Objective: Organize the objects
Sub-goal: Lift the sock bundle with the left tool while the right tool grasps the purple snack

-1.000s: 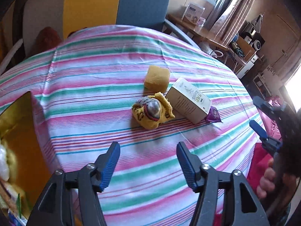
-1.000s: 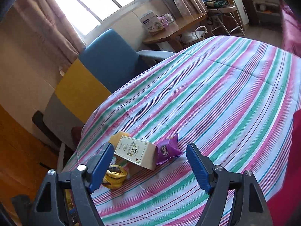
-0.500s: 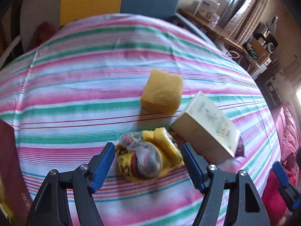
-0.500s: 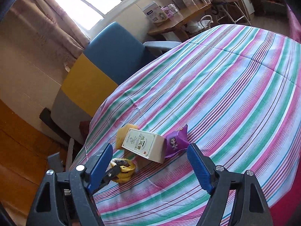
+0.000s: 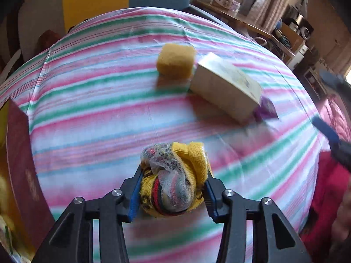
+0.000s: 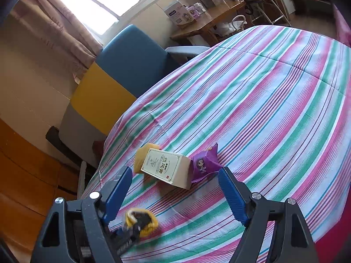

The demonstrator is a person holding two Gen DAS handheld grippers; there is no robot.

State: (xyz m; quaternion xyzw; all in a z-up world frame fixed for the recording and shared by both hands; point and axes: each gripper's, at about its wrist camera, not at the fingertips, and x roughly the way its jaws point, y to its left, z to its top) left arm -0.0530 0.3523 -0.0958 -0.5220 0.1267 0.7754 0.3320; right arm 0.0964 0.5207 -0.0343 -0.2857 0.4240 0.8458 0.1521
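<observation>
My left gripper (image 5: 172, 191) is shut on a yellow knitted bundle (image 5: 175, 177) with netting, held just above the striped tablecloth (image 5: 92, 118). It also shows in the right wrist view (image 6: 140, 221). A yellow sponge (image 5: 175, 62), a cream box (image 5: 226, 87) and a purple snack packet (image 5: 265, 109) lie farther back. My right gripper (image 6: 175, 188) is open and empty, hovering near the box (image 6: 166, 167) and the packet (image 6: 204, 163). The sponge (image 6: 140, 155) sits behind the box.
A dark red box (image 5: 19, 153) stands at the left table edge. A blue and yellow chair (image 6: 122, 70) stands behind the table. A wooden desk (image 6: 208, 24) with boxes is at the back. My right gripper appears blurred at the right (image 5: 329, 131).
My left gripper closed on the yellow bundle and pulled it back from the box and sponge. The right gripper stayed open and shifted little.
</observation>
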